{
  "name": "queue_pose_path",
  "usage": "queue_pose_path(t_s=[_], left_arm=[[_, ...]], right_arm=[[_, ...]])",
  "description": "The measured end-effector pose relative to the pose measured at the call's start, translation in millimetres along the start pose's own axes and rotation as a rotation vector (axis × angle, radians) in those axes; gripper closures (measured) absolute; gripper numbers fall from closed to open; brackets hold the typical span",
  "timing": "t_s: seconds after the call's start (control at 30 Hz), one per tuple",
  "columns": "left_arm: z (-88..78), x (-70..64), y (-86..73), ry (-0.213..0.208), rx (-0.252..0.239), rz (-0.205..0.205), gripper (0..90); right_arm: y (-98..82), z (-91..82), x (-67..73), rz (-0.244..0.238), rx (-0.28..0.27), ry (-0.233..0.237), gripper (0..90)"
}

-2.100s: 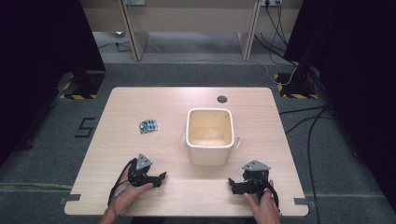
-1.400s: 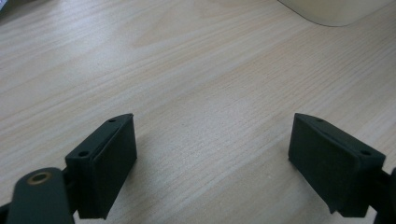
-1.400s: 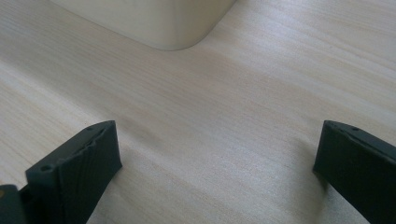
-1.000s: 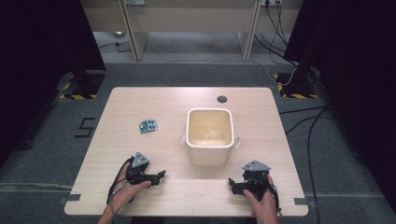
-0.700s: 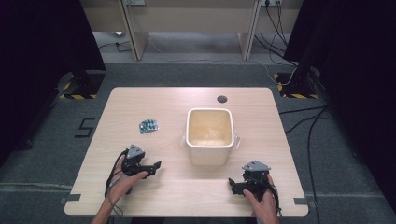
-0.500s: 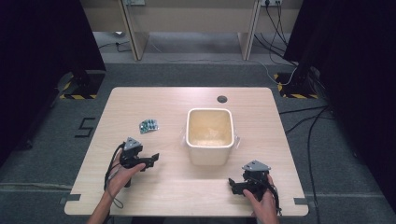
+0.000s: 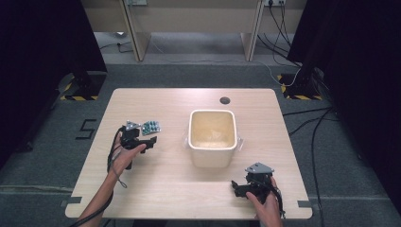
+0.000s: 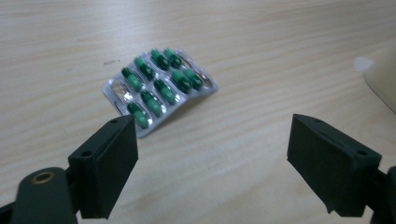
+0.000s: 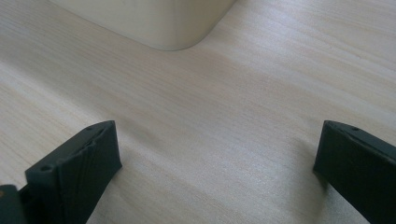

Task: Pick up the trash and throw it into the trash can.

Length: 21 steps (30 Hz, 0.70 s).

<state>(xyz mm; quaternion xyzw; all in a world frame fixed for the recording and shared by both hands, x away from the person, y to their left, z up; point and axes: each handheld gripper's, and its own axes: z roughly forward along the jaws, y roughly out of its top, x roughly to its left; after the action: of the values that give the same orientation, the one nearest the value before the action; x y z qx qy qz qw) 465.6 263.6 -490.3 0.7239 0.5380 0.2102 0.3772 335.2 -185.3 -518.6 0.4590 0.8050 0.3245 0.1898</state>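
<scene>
Left gripper (image 8: pixel 212 163), jaws wide apart, nosing at the blister pack (image 8: pixel 159 88), upper left of frame, flat on table (image 7: pixel 179 179). Looks light, thin, slick foil, so I'd pinch an edge. Right gripper (image 7: pixel 242 187), jaws spread too, parked w/ nothing between, lower right, below the tub (image 7: pixel 212 137).
</scene>
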Motion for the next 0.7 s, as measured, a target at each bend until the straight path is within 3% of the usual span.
queue_pose_path(t_s=[0.2, 0.37, 0.7], left_arm=[[13.3, 5.9, 12.8, 0.006, 0.023, -0.037, 15.3], [30.2, 11.0, 26.0, 0.053, 0.042, -0.077, 15.2], [50.5, 14.6, 34.4, 0.08, 0.075, -0.126, 15.2]], right_arm=[[0.0, 0.1, 0.0, -0.001, -0.001, -0.001, 0.3], [0.0, 0.2, 0.0, -0.001, -0.002, 0.001, 0.3], [-0.1, 0.2, 0.0, -0.002, -0.002, -0.001, 0.3]])
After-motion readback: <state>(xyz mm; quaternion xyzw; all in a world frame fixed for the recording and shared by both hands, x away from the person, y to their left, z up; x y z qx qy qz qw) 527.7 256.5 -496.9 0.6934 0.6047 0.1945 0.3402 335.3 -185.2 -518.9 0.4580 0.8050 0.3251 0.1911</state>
